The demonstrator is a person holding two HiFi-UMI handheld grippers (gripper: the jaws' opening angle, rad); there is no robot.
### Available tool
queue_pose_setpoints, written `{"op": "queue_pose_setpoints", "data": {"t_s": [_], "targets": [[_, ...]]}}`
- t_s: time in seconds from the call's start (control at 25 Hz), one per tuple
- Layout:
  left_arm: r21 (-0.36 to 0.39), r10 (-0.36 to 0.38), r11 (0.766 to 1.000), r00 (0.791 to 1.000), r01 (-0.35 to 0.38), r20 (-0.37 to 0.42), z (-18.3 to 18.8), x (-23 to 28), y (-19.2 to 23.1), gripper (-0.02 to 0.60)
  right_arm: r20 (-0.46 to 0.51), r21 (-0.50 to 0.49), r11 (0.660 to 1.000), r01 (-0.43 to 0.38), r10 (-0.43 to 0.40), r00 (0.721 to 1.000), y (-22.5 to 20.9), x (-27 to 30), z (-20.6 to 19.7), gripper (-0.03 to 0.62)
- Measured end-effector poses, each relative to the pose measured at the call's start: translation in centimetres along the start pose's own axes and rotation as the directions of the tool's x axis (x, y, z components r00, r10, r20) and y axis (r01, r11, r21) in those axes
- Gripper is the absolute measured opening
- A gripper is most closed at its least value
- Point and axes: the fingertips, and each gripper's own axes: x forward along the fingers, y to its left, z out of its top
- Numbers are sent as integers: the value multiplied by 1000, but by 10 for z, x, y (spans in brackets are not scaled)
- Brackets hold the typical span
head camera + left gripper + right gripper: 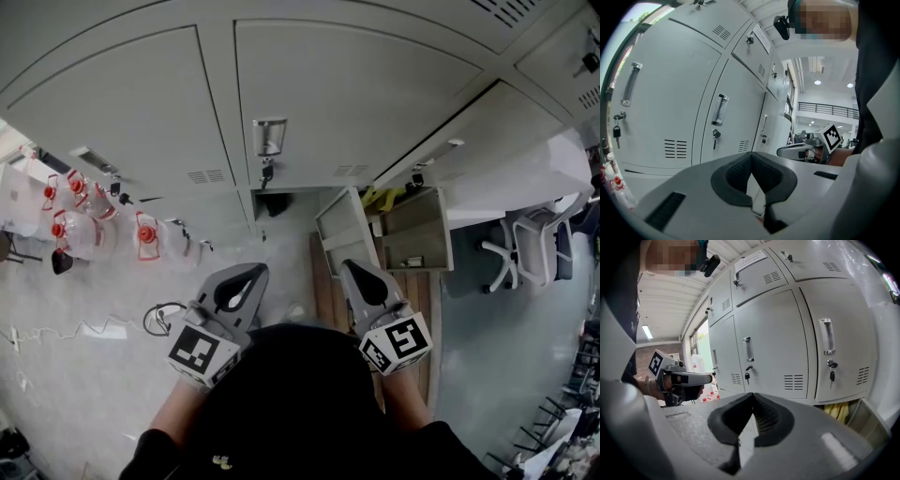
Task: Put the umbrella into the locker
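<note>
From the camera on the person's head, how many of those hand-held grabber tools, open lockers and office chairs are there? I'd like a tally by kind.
Hand-held grippers: 2 (left gripper, right gripper)
Open lockers: 1 (open locker)
Office chairs: 1 (office chair)
Total: 4

The lockers [356, 84] are pale grey. Inside the open locker [422, 225] shows a yellow thing [382, 197]. Left of the open locker, the clear bottles [145, 239] have red caps. The left claw [251, 272] and right claw [352, 267] are grey with black pads, and their cubes bear black-and-white square markers.
</note>
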Motion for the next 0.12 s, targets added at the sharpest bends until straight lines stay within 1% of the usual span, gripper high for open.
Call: {"op": "queue_pose_setpoints", "data": {"t_s": [0.12], "targets": [[-14, -3, 1000, 1000, 3, -13, -1, 2, -2, 9, -2, 8, 1000, 1, -1, 1000, -2, -1, -1, -5]]}}
